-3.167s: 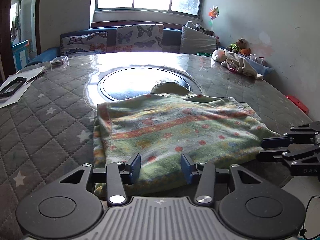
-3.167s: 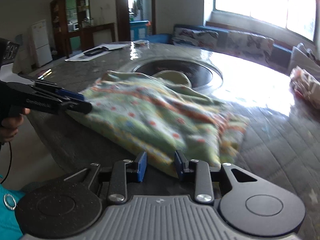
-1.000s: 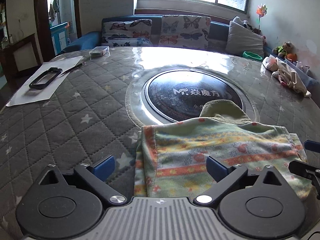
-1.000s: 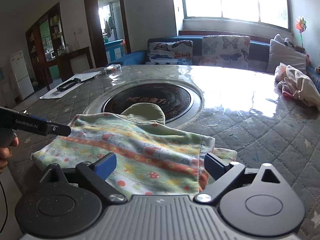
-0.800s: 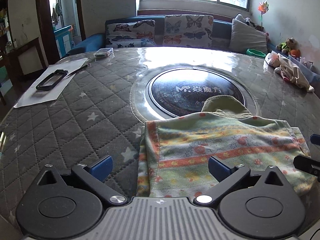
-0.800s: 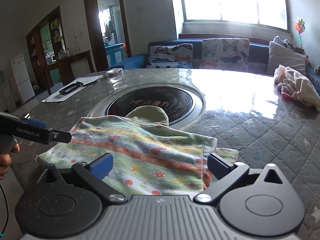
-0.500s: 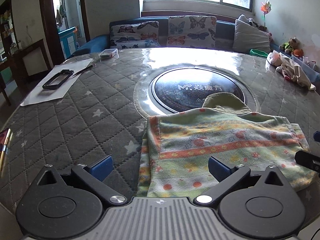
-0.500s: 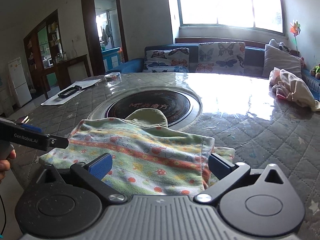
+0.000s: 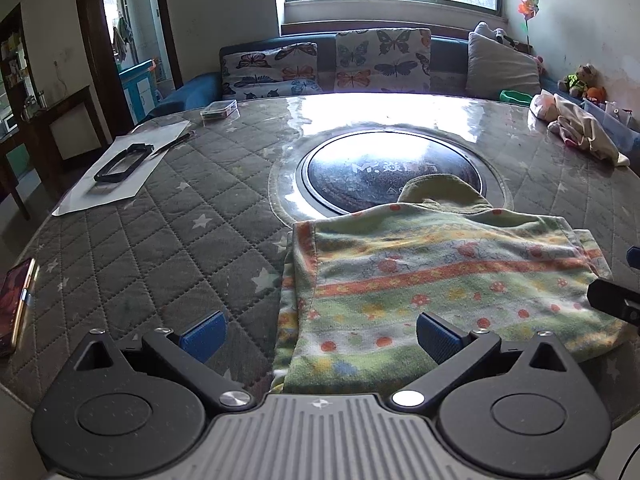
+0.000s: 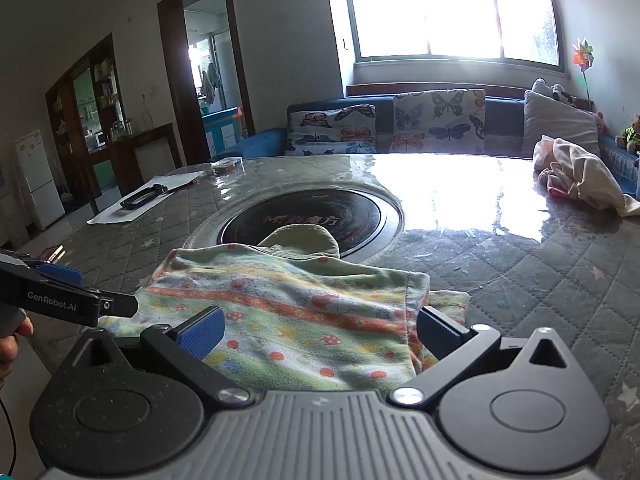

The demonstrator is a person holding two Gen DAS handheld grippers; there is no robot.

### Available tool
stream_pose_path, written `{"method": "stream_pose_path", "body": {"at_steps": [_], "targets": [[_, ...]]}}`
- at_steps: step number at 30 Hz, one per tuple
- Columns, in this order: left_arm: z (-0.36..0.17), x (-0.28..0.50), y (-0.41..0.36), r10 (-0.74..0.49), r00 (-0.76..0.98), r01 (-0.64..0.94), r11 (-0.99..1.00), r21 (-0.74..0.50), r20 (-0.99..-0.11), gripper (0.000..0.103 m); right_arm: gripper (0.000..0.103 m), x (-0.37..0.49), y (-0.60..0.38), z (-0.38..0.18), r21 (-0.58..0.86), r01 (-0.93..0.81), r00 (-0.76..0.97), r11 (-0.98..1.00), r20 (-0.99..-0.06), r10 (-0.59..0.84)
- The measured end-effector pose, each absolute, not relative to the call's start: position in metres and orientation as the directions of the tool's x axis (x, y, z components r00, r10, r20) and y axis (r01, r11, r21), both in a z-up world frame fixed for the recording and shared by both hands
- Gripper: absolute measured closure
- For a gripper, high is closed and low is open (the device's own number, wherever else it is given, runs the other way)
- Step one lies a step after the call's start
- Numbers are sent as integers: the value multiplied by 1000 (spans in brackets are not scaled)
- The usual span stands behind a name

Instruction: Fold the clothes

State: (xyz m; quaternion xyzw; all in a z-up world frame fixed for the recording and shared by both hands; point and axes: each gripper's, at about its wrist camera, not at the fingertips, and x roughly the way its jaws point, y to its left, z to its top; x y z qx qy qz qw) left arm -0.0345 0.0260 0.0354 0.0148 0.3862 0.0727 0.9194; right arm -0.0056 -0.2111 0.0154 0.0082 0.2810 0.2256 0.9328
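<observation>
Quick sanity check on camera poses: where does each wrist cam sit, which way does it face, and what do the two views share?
Left wrist: on the left gripper, at the near table edge, facing the window; open fingers frame the folded garment's left edge; right gripper tip at right.
Right wrist: on the right gripper, facing the window from further right; open fingers over the garment's right edge; left gripper and a hand at left.
Shared: garment, round hotplate, sofa.

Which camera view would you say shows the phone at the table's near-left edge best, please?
The left wrist view: the phone lies in plain sight at the table edge. In the right wrist view only a small sliver shows behind the left tool.
</observation>
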Motion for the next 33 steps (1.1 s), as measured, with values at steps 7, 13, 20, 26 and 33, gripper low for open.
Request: {"method": "stream_pose_path", "body": {"at_steps": [7, 13, 20, 26, 33], "targets": [[35, -44, 20, 142, 686, -113, 990, 88, -714, 0, 0, -15, -215, 17, 150, -412, 749, 899, -506, 428], [36, -56, 13, 156, 689, -111, 988, 110, -708, 0, 0, -26, -219, 16, 164, -410, 755, 897, -492, 434], [37, -71, 6, 166, 695, -113, 986, 122, -699, 0, 0, -44, -220, 20, 148, -425, 767, 893, -466, 442], [41, -86, 0, 166, 710, -109, 986, 127, -684, 0, 0, -60, -220, 23, 143, -434, 774, 889, -445, 450], [45, -107, -9, 160, 732, -93, 986, 136, -662, 0, 0, -82, -223, 27, 125, -442, 787, 889, -422, 450]]}}
